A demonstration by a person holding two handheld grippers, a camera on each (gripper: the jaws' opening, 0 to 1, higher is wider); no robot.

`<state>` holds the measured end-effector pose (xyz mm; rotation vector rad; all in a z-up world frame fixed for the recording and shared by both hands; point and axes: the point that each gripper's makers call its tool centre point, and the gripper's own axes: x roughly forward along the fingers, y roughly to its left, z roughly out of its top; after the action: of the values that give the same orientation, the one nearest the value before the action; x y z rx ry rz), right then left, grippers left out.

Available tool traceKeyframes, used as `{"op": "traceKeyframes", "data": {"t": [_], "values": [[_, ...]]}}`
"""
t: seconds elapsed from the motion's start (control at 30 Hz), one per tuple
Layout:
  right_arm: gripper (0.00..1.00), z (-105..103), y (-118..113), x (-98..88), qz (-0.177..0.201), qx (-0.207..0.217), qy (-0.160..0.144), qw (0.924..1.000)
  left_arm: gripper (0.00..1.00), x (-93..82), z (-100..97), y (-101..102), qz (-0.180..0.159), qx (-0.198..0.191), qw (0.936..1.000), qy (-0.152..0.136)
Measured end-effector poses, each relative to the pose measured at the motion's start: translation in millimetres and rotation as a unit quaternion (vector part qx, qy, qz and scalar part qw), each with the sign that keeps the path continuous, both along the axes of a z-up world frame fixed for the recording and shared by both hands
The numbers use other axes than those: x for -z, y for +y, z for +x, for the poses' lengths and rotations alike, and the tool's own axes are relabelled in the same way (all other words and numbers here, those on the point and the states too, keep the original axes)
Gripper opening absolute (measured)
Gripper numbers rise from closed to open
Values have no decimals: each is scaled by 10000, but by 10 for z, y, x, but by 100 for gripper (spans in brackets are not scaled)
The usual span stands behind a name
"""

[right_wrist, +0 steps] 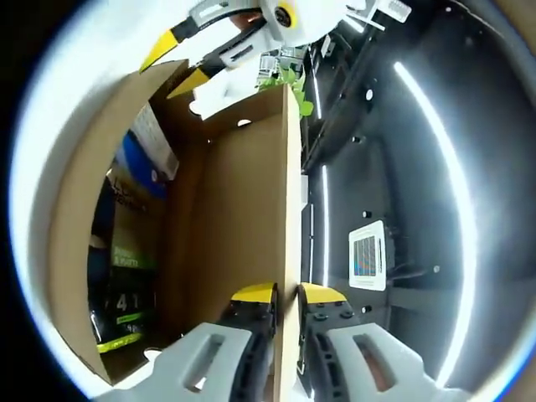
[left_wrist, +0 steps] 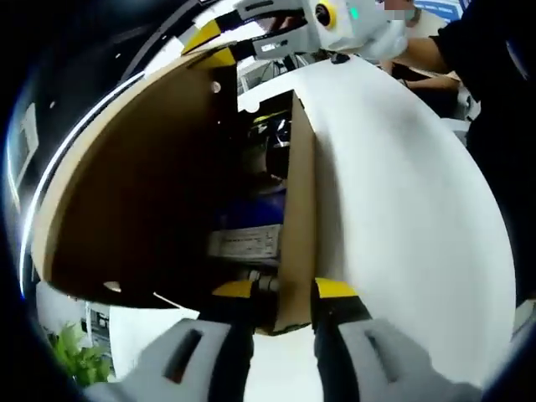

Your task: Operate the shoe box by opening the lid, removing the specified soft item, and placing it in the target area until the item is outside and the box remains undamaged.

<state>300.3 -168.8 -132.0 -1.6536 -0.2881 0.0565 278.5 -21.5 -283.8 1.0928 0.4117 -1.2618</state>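
Left hand-held gripper (left_wrist: 283,291), right hand-held gripper (right_wrist: 286,293) pinch box lid (left_wrist: 402,218) edges.

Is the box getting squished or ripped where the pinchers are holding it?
No tear or crease shows. The left gripper and the right gripper each pinch a thin wall of the cardboard box, and both edges look straight. The box is tipped, so packets show inside.

Both views look close along their tongs into the shoe box (left_wrist: 167,193).

Printed packets (right_wrist: 126,251) inside the shoe box (right_wrist: 243,251)
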Motion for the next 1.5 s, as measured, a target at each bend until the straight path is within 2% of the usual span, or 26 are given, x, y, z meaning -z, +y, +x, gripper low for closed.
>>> {"op": "traceKeyframes", "data": {"t": [0.1,0.17,0.4,0.6,0.73,0.87,1.0,1.17,1.33,1.5], "values": [[8,-6,2,6,-13,12,8,10000,17,84,-59,-23,243,206,9994,103],[8,-9,-1,4,-5,21,6,10000,17,117,-45,-32,342,222,9992,40],[9,-41,-1,23,-47,7,70,10000,12,104,-33,-23,452,317,9985,45],[9,-53,0,28,-47,45,89,9999,11,124,-46,-32,489,399,9977,254],[9,-48,-3,23,-58,73,114,9999,10,133,-60,-29,538,411,9974,237],[9,-42,3,15,-60,121,173,9998,11,148,-66,-28,687,532,9962,60],[10,-46,3,24,-157,193,218,9995,11,172,-67,-42,676,570,9961,59],[10,-50,5,23,-196,274,283,9990,11,240,-82,-81,732,649,9950,193],[10,-43,16,16,-166,367,312,9987,10,223,-95,-76,581,625,9958,329],[10,18,7,-46,-88,428,336,9985,10,233,-103,-66,630,626,9957,272]]}}
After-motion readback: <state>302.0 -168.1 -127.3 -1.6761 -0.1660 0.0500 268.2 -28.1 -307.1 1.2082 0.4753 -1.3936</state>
